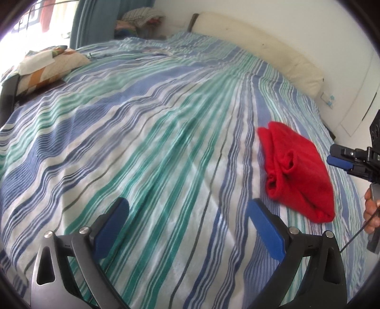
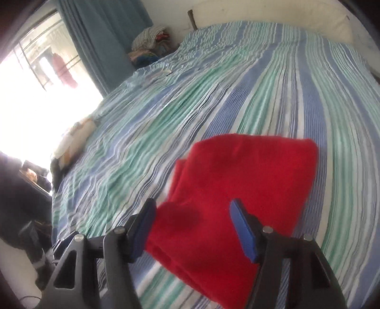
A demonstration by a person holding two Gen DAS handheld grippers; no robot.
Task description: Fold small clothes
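A red folded garment (image 1: 296, 171) lies on the striped bedsheet (image 1: 154, 142), to the right in the left wrist view. My left gripper (image 1: 187, 209) hangs open over bare sheet to the left of it, with nothing between its blue pads. At the right edge of that view my right gripper (image 1: 334, 155) hovers just beside the garment, apart from it. The right wrist view shows the red garment (image 2: 237, 178) flat on the bedsheet (image 2: 237, 83) beneath and between the spread fingers of my right gripper (image 2: 192, 209), which is open; the pads do not press on the cloth.
A patterned pillow (image 1: 47, 66) sits at the bed's far left. A cream cushion (image 1: 261, 45) runs along the wall. A pile of clothes (image 1: 140, 19) lies beyond the bed by the blue curtain (image 1: 95, 21). A person's hand (image 1: 371, 211) holds the right gripper.
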